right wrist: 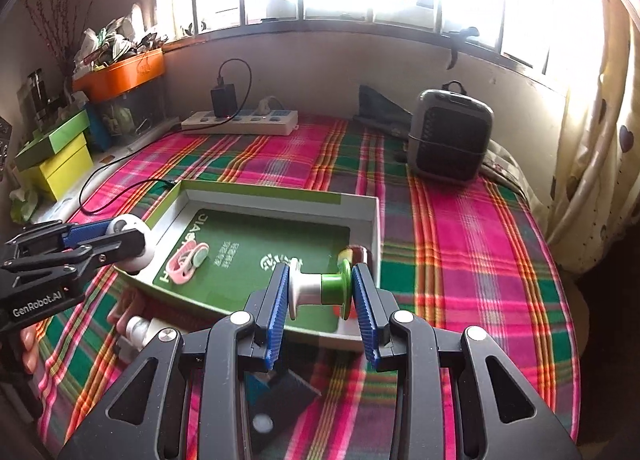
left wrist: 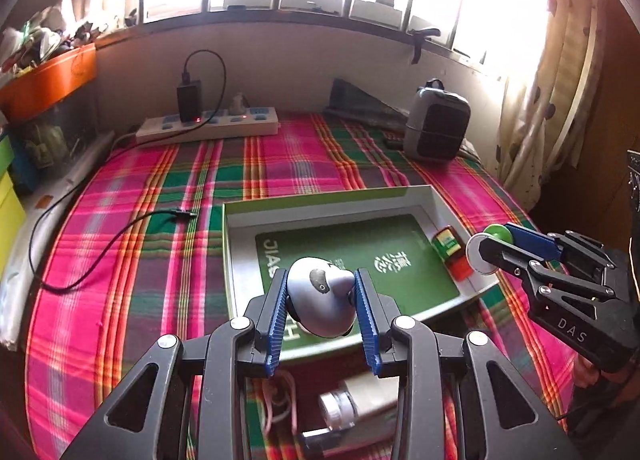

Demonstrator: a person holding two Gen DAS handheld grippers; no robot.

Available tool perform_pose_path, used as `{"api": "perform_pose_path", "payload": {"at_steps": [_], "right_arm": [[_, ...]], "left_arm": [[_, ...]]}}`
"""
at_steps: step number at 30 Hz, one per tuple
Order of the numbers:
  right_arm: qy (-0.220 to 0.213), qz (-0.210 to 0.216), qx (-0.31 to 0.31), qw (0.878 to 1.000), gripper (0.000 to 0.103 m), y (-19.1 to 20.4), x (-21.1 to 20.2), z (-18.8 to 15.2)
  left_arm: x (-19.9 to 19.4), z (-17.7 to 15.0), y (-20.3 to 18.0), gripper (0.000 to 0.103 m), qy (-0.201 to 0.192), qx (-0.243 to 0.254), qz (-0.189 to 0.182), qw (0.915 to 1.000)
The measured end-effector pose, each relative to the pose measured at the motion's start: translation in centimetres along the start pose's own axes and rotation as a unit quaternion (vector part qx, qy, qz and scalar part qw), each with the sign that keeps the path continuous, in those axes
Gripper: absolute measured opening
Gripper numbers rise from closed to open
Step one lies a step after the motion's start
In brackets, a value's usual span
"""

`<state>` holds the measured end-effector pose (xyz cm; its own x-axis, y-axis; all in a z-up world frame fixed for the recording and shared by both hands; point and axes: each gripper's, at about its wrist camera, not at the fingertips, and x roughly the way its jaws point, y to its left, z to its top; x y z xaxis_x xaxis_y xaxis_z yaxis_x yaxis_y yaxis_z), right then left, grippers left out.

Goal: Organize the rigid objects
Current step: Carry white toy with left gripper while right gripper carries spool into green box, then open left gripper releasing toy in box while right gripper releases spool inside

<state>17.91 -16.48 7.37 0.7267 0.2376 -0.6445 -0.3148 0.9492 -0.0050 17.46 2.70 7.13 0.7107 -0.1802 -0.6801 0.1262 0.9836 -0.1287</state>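
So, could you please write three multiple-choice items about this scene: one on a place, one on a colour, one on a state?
1. Where does the small red and green bottle lie?
A. inside the open box
B. on the power strip
C. on the window ledge

2. Which colours has the spool in the right tool?
A. red and black
B. white and green
C. all blue

3. What state is the left tool in?
A. open and empty
B. shut on a rounded grey and white object
C. shut on a cable

Answers: 1 A, it rests by the box's right wall. 2 B, one half white, one green. 3 B, both pads press its sides.
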Motion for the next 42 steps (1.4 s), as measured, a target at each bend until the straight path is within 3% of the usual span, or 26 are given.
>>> {"api": "perform_pose_path", "payload": {"at_steps": [25, 42], "right_arm": [[0.057, 0.013, -0.022, 0.998, 0.033, 1.3, 8.9, 2.4], [0.060, 0.014, -0.030, 0.998, 0.033, 1.5, 10.4, 2.7]], "left_arm": [[7.0, 1.9, 2.6, 0.032, 0.051, -0.013, 0.014, 0.9985], [7.9, 1.5, 3.0, 0.032, 0.062, -0.018, 0.011, 0.9979]]}}
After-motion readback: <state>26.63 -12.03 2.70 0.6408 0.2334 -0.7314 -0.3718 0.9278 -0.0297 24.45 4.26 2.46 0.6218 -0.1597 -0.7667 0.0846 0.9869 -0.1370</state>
